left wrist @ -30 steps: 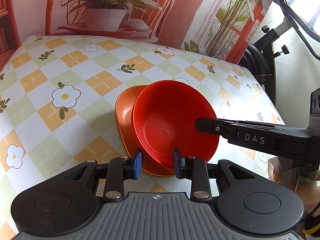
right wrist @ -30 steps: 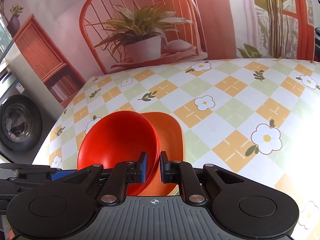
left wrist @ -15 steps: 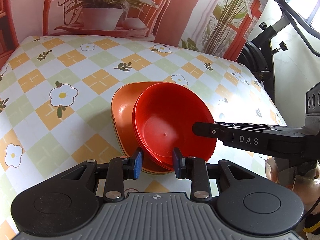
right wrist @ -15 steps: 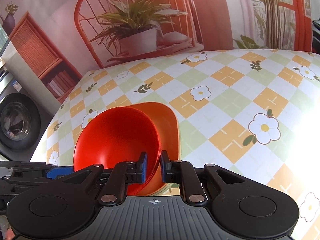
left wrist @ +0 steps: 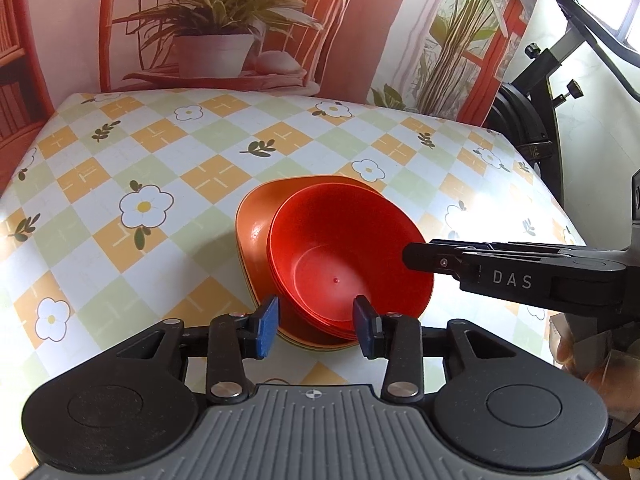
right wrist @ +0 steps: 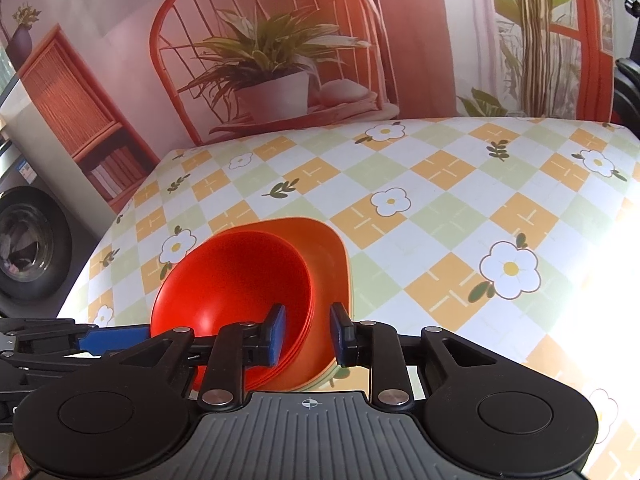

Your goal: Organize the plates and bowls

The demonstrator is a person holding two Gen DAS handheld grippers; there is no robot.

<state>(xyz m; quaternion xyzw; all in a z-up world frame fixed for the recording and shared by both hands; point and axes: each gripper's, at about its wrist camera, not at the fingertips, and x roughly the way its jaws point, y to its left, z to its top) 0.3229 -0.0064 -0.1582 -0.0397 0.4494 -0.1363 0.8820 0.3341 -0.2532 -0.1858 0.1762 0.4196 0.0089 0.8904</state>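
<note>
— Where did the dishes sit?
— On the checked table (left wrist: pixel 192 184), near its front edge: red bowls (left wrist: pixel 340 264) nested on orange plates (left wrist: pixel 256 224).
— And the claws?
— The left gripper (left wrist: pixel 316 322) and right gripper (right wrist: pixel 307 330) both gaped, holding nothing.

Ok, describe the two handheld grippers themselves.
Both match: the left gripper and right gripper have black linkage arms, silver pivot screws, blue fingertip pads, round black discs and a ribbed grey housing. White "DAS" lettering marks the right one's side.

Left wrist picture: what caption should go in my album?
Open left gripper facing stacked red bowls on orange plates.
</note>
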